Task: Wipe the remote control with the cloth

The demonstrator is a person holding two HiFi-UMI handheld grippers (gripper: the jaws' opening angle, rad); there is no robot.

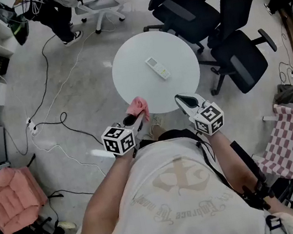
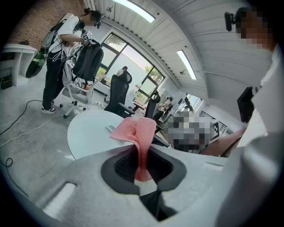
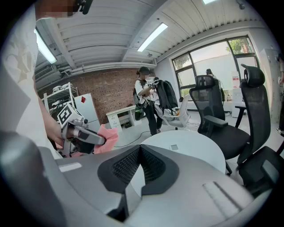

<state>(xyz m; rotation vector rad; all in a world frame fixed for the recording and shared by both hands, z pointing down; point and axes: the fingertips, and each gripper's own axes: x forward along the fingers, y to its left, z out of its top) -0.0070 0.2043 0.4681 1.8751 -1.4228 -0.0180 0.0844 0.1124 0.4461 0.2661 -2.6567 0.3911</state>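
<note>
Left gripper (image 1: 134, 120), at near-left rim of round white table (image 1: 125, 61): jaws clamped on pink cloth (image 1: 138, 108), which bunches out past the tips. Remote control (image 1: 157, 67) lies mid-table, farther off, well apart from the cloth. Right gripper (image 1: 183, 101), at near-right rim: jaws pressed together, nothing between them. Black office chairs (image 1: 234, 42) far right.
</note>
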